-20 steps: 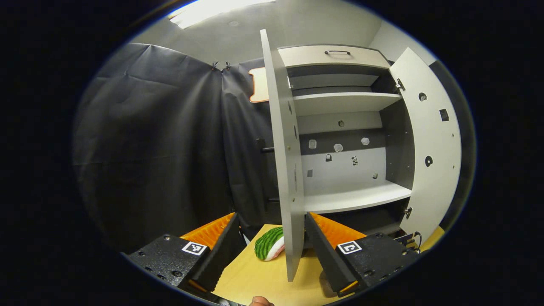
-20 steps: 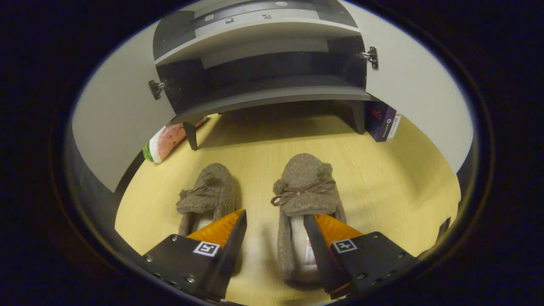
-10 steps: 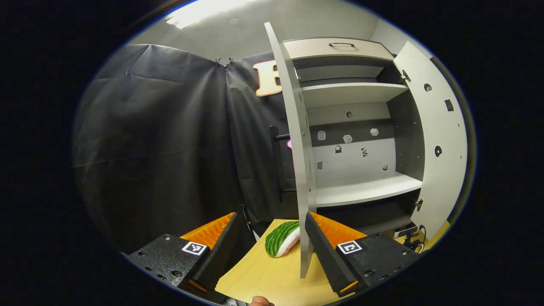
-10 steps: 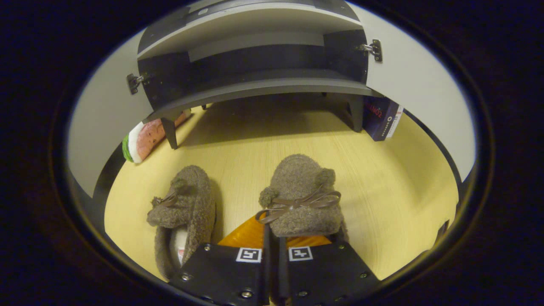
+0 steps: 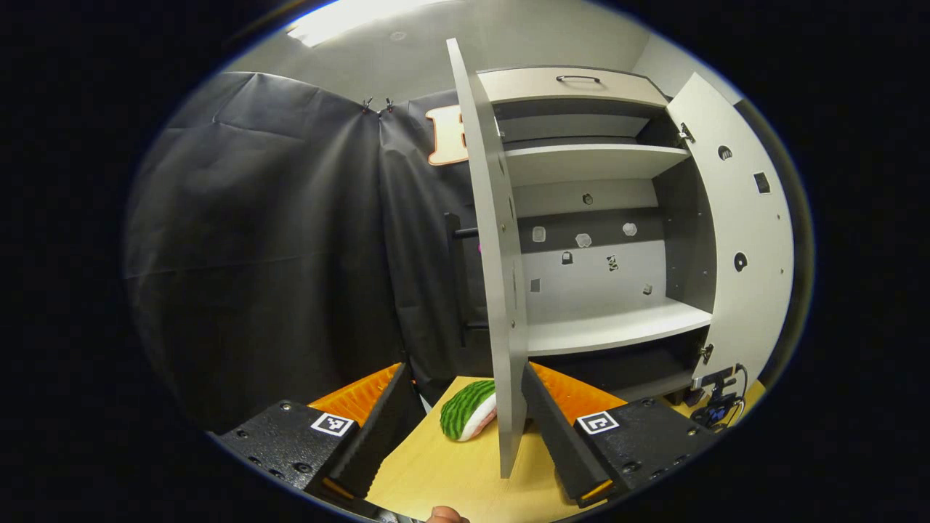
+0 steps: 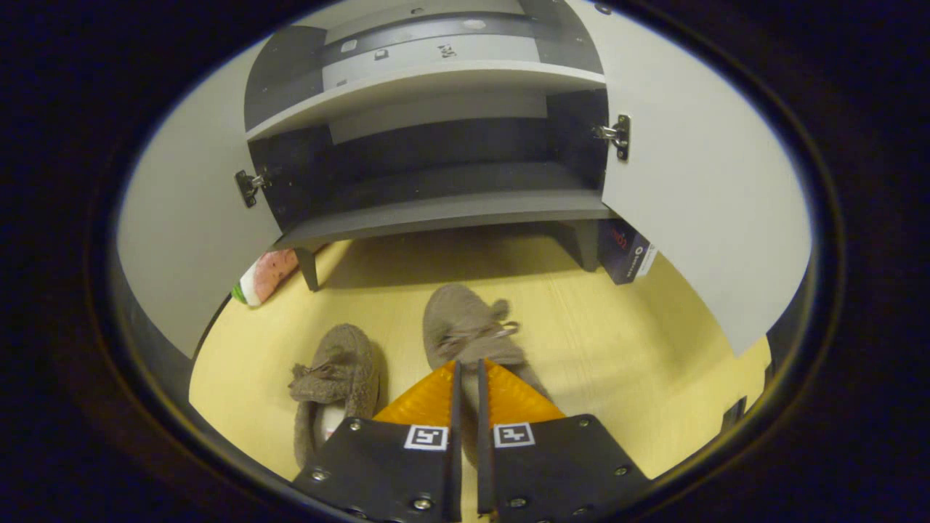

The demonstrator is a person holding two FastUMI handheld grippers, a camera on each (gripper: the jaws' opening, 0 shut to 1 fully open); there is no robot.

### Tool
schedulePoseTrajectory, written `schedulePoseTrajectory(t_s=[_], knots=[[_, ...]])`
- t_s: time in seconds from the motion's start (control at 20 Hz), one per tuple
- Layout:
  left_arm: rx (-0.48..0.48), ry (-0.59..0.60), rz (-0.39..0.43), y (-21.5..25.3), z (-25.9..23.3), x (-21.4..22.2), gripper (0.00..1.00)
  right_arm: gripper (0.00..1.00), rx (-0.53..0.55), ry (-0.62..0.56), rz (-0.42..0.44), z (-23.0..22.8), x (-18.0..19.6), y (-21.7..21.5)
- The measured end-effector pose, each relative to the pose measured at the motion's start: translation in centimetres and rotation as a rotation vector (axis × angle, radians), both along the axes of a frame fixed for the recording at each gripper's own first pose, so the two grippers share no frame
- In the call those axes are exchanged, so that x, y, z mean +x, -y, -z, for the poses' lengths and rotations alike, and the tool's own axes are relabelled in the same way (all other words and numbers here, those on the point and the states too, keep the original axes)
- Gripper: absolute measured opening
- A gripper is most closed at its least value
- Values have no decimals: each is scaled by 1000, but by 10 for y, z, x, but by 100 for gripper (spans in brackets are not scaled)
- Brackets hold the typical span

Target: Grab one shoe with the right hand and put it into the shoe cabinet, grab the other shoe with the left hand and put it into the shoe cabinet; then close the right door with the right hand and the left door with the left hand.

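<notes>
In the left gripper view, the left hand-held gripper (image 5: 465, 421) is seen released, its fingers spread, aimed at the shoe cabinet (image 5: 603, 218) with both doors swung out. In the right gripper view, the right hand-held gripper (image 6: 465, 378) is clenched on the right shoe (image 6: 465, 330); the left shoe (image 6: 341, 367) lies beside it on the tabletop (image 6: 617, 349), before the cabinet.

Found no words or numbers clear enough to read. Saw red lettering and a white logo on a dark box (image 6: 626, 250) beside the cabinet (image 6: 443, 214) leg, too small to make out. Noted black-and-white square markers (image 5: 332, 424) atop the left gripper (image 5: 463, 367) and the right gripper (image 6: 466, 363), patterns only. Spotted small stickers (image 5: 581, 240) on the cabinet's back panel, illegible.
</notes>
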State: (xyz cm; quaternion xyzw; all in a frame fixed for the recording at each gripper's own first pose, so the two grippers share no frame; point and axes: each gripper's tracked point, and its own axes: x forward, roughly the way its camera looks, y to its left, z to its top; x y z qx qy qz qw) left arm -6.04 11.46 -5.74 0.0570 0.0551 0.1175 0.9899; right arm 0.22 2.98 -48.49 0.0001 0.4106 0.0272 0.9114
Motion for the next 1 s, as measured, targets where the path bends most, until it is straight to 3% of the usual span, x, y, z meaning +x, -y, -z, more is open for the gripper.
schedulePoseTrajectory(t_s=[0.1,0.25,0.3,0.35,0.65,1.0], knots=[[1,-11,1,0,4,0,96,9,2,-50,-22,13,-2,-4],[8,-20,-19,-7,6,-1,96,9,21,-19,-23,3,-2,-11],[9,-23,-29,-10,7,-1,96,14,27,-21,-30,2,-7,-14],[9,-25,-39,-13,8,-1,96,9,29,-27,-39,2,-12,-16],[1,-42,-84,-27,15,0,96,9,13,-89,-106,26,-27,-25],[17,-76,-129,-42,24,-1,96,12,19,-107,-124,53,1,-41]])
